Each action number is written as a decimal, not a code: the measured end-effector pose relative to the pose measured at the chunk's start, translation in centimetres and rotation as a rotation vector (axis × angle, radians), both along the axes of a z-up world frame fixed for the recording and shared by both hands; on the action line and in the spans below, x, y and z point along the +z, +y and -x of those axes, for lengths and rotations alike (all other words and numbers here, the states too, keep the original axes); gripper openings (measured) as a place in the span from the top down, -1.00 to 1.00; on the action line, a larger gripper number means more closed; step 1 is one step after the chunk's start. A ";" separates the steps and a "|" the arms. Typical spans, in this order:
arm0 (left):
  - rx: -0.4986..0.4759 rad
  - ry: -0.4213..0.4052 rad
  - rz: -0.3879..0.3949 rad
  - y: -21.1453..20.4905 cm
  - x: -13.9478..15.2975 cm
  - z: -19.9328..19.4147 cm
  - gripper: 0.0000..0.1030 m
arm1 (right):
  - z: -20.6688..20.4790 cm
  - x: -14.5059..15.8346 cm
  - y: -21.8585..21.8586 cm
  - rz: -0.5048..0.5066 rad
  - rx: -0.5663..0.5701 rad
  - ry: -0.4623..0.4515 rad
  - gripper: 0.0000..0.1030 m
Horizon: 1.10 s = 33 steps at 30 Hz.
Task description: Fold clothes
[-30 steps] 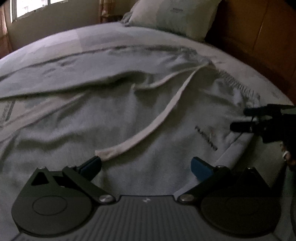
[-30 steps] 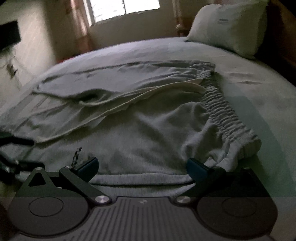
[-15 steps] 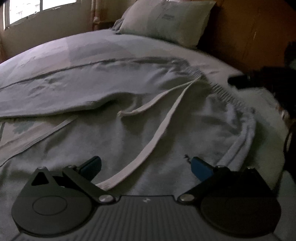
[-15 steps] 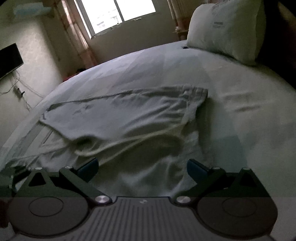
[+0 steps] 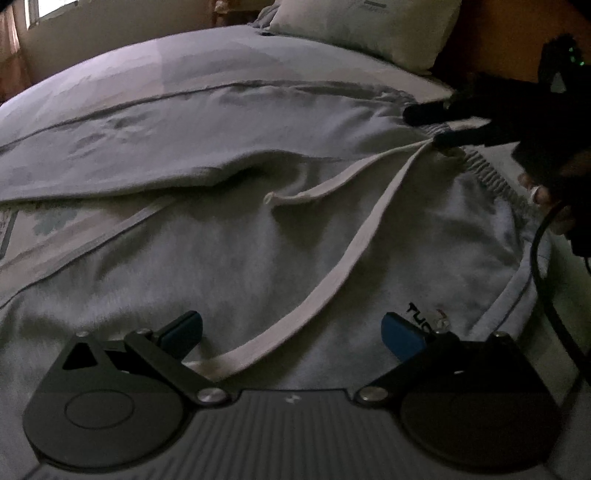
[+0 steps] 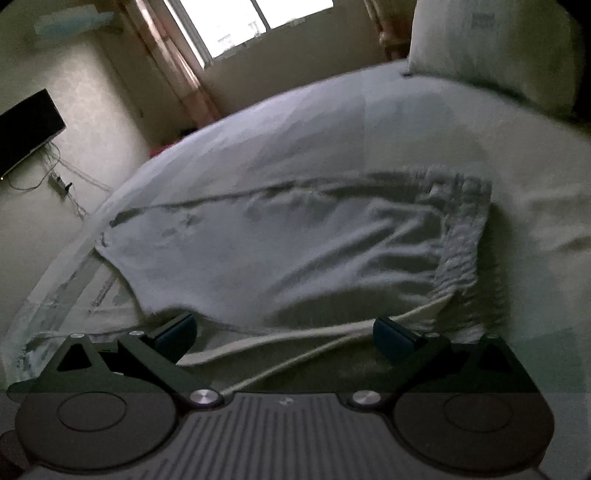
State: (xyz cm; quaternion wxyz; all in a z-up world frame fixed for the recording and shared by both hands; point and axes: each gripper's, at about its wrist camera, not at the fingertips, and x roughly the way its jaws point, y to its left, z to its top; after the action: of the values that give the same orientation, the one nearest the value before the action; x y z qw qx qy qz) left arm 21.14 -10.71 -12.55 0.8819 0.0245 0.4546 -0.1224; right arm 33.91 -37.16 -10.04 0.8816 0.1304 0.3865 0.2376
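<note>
we find the grey sweatpants (image 5: 229,236) spread flat over the middle of the bed (image 5: 155,70), the elastic waistband (image 6: 461,251) turned toward the head end where the pillow (image 5: 369,26) leans on the headboard. two pale drawstrings (image 5: 354,251) run from the waistband across the upper cloth toward the foot edge. a small dark logo (image 5: 421,314) shows on the cloth near the waist.

the left gripper (image 5: 291,328) hangs low over the near leg, released, jaws wide apart, one drawstring end lying between them. the right gripper (image 6: 284,330) sits at the waistband by the drawstring roots, also released, jaws apart with both cords passing between. a hand (image 5: 546,192) holds it.

a window (image 6: 255,22) and a dark screen (image 6: 26,129) mark the far walls.
</note>
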 end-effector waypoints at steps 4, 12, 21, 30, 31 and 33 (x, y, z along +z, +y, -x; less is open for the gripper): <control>0.009 0.006 -0.008 0.1 0.0 0.1 -0.99 | -0.2 -1.5 -1.0 0.018 -0.020 0.013 -1.00; -0.003 -0.030 -0.020 -0.4 1.2 0.8 -0.99 | 4.3 1.2 -1.7 0.031 -0.027 -0.052 -1.00; -0.016 -0.062 -0.043 -1.3 3.2 2.4 -0.99 | 8.4 -0.6 -1.2 0.055 0.056 0.071 -1.00; -0.028 -0.104 -0.034 -1.8 5.3 4.4 -0.99 | 13.7 0.3 0.5 0.178 -0.016 0.019 -1.00; -0.031 -0.109 -0.031 -1.9 5.5 4.5 -0.99 | 14.4 0.3 0.9 0.187 -0.013 0.010 -1.00; -0.038 -0.119 -0.028 -2.0 5.9 4.9 -0.99 | 15.2 0.4 1.3 0.171 -0.017 0.007 -1.00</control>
State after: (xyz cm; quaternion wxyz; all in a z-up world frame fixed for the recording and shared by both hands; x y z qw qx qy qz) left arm 16.27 -12.75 -6.70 0.9045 0.0527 0.4026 -0.1308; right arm 18.68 -35.90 -9.63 0.8901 0.0588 0.4074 0.1955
